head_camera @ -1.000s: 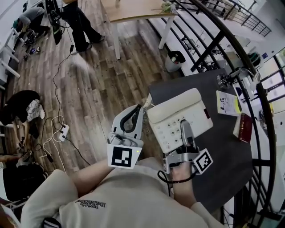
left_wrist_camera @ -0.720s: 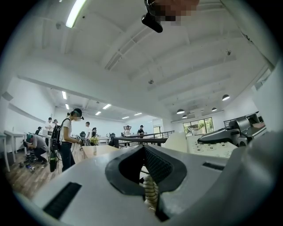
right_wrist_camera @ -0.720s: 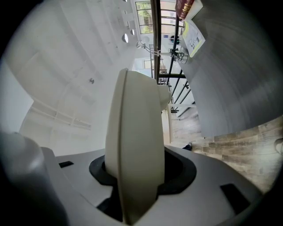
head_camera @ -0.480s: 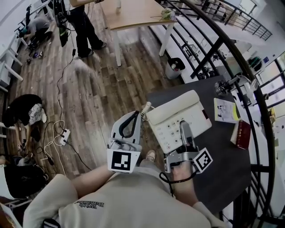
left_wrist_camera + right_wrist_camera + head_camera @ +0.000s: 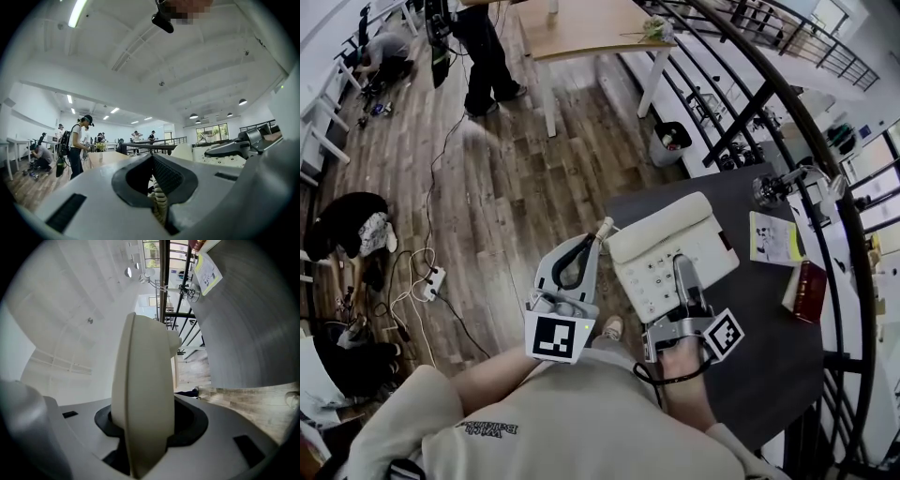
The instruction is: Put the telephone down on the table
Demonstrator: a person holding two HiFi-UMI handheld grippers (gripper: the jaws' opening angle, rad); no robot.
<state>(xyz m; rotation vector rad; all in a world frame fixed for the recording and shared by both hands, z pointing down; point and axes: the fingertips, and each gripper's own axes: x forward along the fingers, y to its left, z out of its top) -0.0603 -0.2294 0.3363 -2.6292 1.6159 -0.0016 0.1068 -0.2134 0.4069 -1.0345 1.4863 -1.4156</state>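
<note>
Two grips, right gripper [image 5: 682,272] jaws clamped on telephone [image 5: 661,239] at table [image 5: 769,375] edge, left gripper [image 5: 594,240] closed on cord [image 5: 158,206], bare tabletop rightward

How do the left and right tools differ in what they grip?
The left tool clamps the thin coiled cord; the right tool, the wide telephone body. The left tool is beyond the table edge, over floor; the right tool is over the table. Both are shut.
</note>
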